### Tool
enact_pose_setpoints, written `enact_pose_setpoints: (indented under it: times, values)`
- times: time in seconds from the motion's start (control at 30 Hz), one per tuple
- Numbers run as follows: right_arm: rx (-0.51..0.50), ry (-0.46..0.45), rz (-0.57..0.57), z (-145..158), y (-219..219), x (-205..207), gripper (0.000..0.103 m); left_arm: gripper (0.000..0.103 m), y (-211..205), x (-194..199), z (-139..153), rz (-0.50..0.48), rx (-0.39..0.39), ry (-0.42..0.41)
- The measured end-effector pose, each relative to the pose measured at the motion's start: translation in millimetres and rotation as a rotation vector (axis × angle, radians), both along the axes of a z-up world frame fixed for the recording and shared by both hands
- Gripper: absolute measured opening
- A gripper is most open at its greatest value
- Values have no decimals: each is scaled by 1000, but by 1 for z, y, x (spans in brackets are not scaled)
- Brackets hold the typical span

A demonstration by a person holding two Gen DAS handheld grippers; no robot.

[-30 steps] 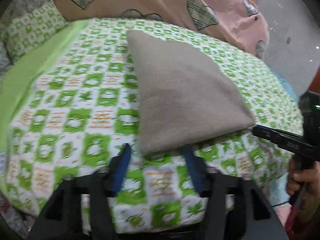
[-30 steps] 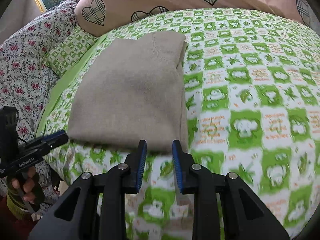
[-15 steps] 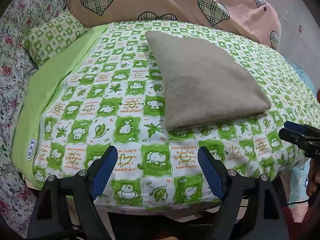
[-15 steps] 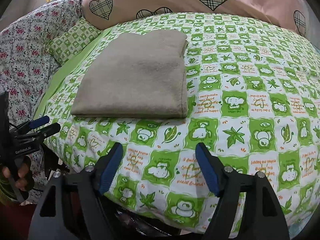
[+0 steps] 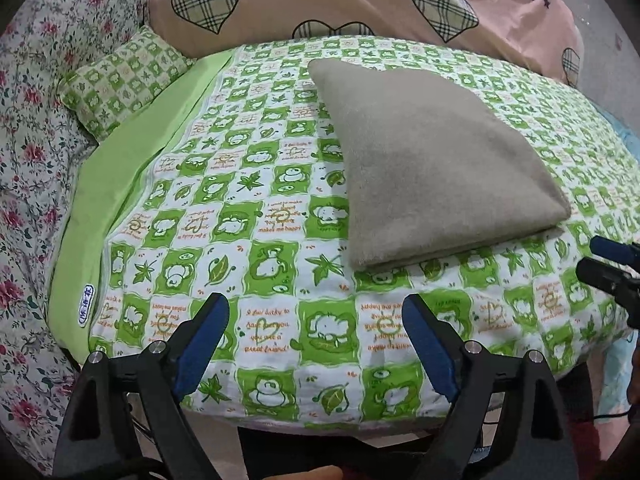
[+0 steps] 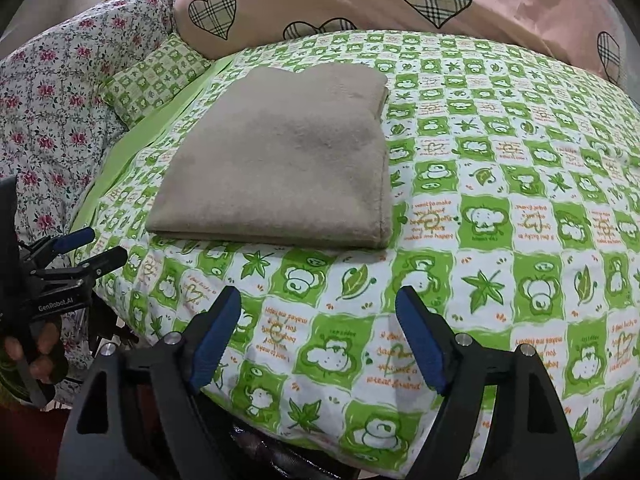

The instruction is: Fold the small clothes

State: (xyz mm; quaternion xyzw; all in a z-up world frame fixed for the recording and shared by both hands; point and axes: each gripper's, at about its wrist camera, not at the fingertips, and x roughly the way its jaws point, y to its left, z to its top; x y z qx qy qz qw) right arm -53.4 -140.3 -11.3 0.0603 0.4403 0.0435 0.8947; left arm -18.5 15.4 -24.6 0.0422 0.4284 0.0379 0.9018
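The left gripper [image 5: 316, 336] has its blue-padded fingers [image 5: 202, 340] spread wide with nothing between them, hovering over the near edge of the bed [image 5: 264, 384]. The right gripper [image 6: 318, 328] is the same: fingers [image 6: 420, 340] apart and empty, off the near edge and clear of the cloth. In the right wrist view the left gripper shows at the far left, gripped by the person's hand [image 6: 36, 354]; in the left wrist view the tips of the right gripper poke in at the right edge.

Beyond both pairs of fingers, the folded beige garment [image 5: 432, 160] lies flat on the green-and-white checked bedspread [image 5: 248, 216], a neat rectangle with layered edges along its near side, well apart from either gripper.

Farther back, a small matching green checked pillow [image 5: 128, 80] sits to the left beside a plain green strip of sheet [image 5: 132, 176]. A floral quilt [image 5: 32, 152] lies along the left side, and a pink duvet with plaid hearts [image 5: 360, 0] is bunched at the head of the bed.
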Motion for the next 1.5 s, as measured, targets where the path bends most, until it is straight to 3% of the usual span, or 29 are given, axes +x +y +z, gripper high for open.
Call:
enact_pose_setpoints:
  times: [0.27,0.93,1.5]
  values:
    - [-1,3,17,1,2,15,82,89,-10,13,6,-2,61,-18]
    - [15,-36,60,24,-2,65,85,89,-17,53,25,7,21,-35]
    - [70,-14,58,24,-8,98,85,89,-18,81,29,16,-7,-27]
